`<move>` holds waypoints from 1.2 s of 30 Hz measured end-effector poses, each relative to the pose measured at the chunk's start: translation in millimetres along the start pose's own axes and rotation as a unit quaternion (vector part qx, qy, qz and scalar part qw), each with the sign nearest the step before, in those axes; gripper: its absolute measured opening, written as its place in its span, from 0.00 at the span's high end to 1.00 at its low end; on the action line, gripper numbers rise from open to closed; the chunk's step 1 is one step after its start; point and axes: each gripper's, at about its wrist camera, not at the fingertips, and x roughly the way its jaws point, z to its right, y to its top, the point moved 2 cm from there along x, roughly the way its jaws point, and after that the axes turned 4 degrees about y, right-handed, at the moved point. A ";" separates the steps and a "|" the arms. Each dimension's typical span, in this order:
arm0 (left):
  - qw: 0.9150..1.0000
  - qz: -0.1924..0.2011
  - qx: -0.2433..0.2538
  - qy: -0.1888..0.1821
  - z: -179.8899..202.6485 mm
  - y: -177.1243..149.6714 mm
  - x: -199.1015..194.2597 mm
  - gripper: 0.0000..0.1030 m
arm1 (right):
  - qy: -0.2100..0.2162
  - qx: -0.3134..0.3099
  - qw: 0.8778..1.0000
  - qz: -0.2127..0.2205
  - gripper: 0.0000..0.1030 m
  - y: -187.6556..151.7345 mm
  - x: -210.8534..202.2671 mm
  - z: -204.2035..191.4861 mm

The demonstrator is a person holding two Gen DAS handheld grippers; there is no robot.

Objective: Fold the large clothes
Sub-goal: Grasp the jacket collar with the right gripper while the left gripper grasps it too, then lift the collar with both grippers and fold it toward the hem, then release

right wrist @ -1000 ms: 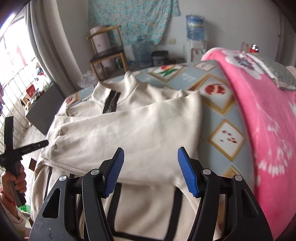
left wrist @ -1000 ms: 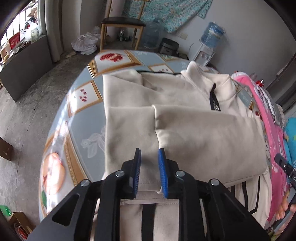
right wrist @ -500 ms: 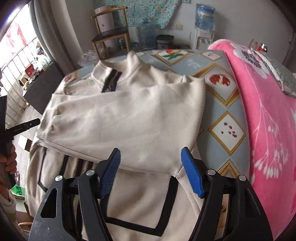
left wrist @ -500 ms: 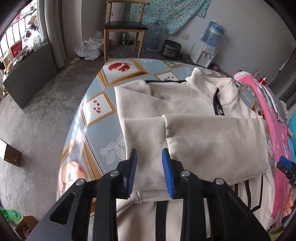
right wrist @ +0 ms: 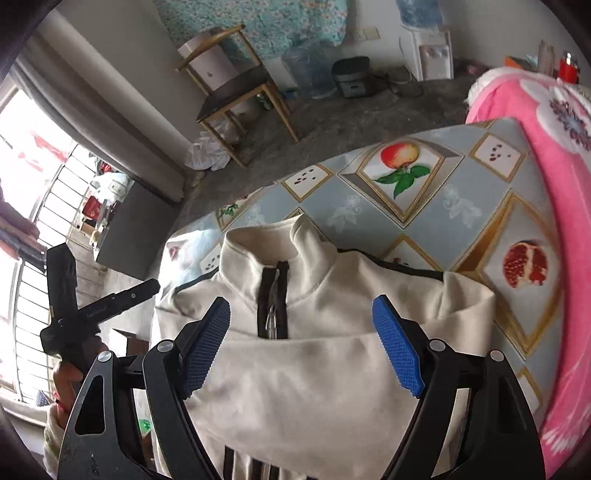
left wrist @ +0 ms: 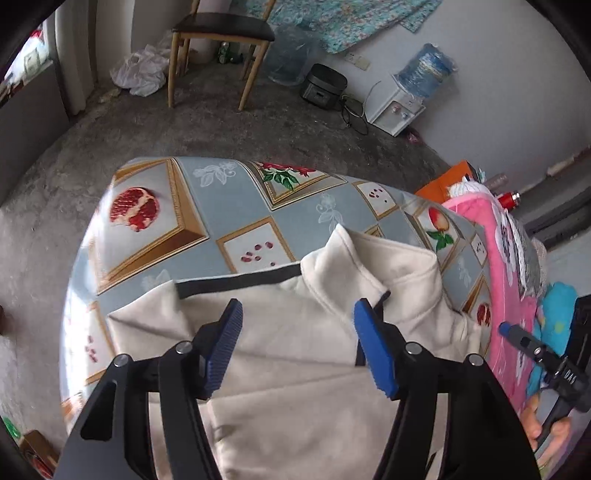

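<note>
A cream zip jacket (left wrist: 295, 406) with black trim lies flat on the table, its sleeves folded across the chest. Its stand-up collar (left wrist: 373, 258) points to the table's far edge. My left gripper (left wrist: 299, 347) hovers over the shoulder beside the collar, its jaws opening with only cloth below them, none pinched. In the right wrist view my right gripper (right wrist: 303, 347) hangs above the zipper (right wrist: 273, 306) and the folded sleeve of the jacket (right wrist: 314, 391), its jaws also opening and holding nothing. Each view shows the other gripper at its edge, held in a hand (right wrist: 62, 373).
The table wears a blue-grey cloth (left wrist: 221, 206) printed with fruit. A pink blanket (right wrist: 554, 206) covers its right side. Beyond the far edge, on the concrete floor, stand a wooden chair (left wrist: 221, 33), a rice cooker (left wrist: 325, 86) and a water dispenser (left wrist: 399, 110).
Both grippers have travelled forward from the jacket's lower part to its collar end. The left jaws went from nearly shut to wide, and the right jaws widened a little.
</note>
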 end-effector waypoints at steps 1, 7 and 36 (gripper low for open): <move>1.000 -0.006 -0.013 -0.009 4.1 7.6 14.4 0.41 | -0.002 0.006 1.000 -0.008 0.25 8.3 17.1 1.7; 1.000 -0.022 -0.013 -0.010 34.8 38.2 70.5 0.41 | -0.012 0.044 0.999 -0.013 0.33 56.5 80.4 14.4; 0.973 0.031 0.226 -0.014 30.1 -146.5 -22.3 0.82 | -0.097 -0.267 0.959 -0.022 0.88 -118.3 31.0 -26.7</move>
